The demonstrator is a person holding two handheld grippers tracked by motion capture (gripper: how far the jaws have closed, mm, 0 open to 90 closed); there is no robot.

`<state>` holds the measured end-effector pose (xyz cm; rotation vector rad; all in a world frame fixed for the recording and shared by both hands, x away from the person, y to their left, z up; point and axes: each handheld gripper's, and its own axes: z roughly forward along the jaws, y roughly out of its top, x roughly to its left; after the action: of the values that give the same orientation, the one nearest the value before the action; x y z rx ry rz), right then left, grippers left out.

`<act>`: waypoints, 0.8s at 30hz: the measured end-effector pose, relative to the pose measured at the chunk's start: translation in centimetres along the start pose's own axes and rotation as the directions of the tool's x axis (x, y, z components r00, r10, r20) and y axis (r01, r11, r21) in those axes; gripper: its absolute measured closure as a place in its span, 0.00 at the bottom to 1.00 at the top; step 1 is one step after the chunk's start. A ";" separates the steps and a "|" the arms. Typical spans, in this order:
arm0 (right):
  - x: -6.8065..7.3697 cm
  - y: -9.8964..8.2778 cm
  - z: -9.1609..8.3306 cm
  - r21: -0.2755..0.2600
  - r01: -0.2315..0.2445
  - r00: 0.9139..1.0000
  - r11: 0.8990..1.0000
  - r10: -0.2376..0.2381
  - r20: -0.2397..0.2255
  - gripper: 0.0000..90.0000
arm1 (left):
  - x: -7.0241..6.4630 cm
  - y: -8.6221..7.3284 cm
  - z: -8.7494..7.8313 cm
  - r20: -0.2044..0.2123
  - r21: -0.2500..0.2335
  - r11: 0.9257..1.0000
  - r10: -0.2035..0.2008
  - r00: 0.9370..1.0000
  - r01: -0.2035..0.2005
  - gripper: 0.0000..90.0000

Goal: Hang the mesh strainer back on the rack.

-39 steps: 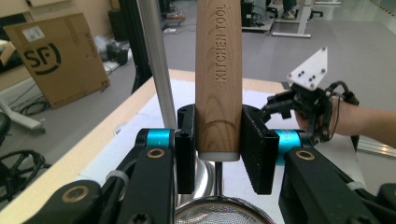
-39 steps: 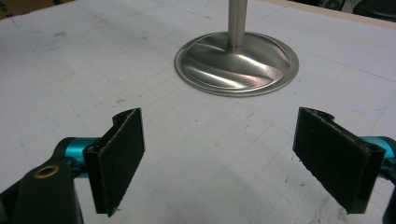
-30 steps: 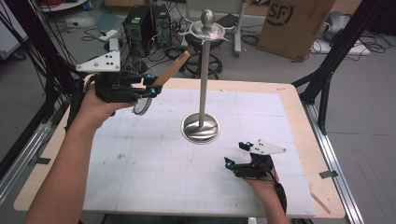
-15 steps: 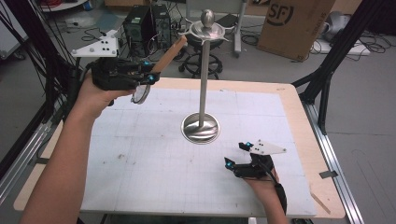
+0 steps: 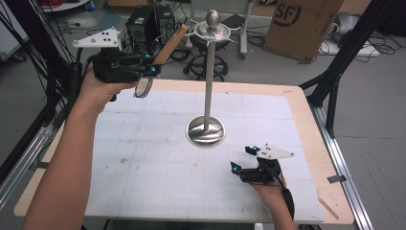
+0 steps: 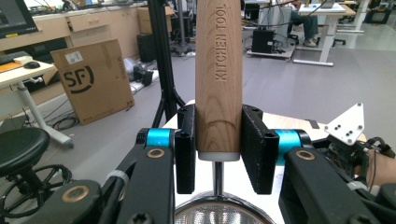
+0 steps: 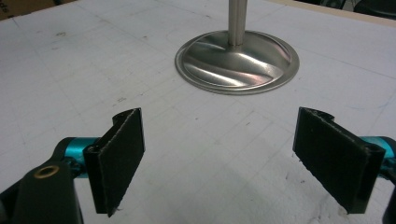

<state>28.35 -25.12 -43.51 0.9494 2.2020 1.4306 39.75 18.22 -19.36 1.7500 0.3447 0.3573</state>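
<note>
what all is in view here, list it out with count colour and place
kitchen utensil: 1, wooden handle stamped KITCHEN TOOL with a metal ring-shaped head, held up over the table's far left corner
stand: 1, silver metal, round base mid-table, tall pole with a knob on top
table: 1, white gridded mat on a pale wood top
cardboard box: 1, brown, on the floor beyond the table
stool: 1, black, on the floor behind the table
left tool: 1, black with blue joints, shut on the wooden handle
right tool: 1, black, jaws wide apart, low over the near right of the mat
forearms: 2, entering from the bottom edge
</note>
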 end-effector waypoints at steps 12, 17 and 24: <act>0.0 0.0 -0.1 -0.003 -0.005 1.000 1.000 0.005 0.000 0.17 | 0.0 -0.5 1.7 0.009 0.020 1.000 -0.012 1.000 0.012 0.76; -0.1 0.0 -0.2 -0.004 -0.001 1.000 1.000 0.001 0.004 0.17 | -0.4 -0.5 2.3 0.016 0.025 1.000 -0.008 1.000 0.008 0.76; 0.0 0.0 -0.1 0.000 0.000 1.000 1.000 0.000 -0.001 0.17 | -0.9 -0.7 3.6 0.011 0.054 0.998 -0.008 1.000 0.008 0.76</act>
<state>28.27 -25.20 -43.46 0.9484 2.2022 1.4314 40.46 14.81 -20.85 1.8027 0.3563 0.3353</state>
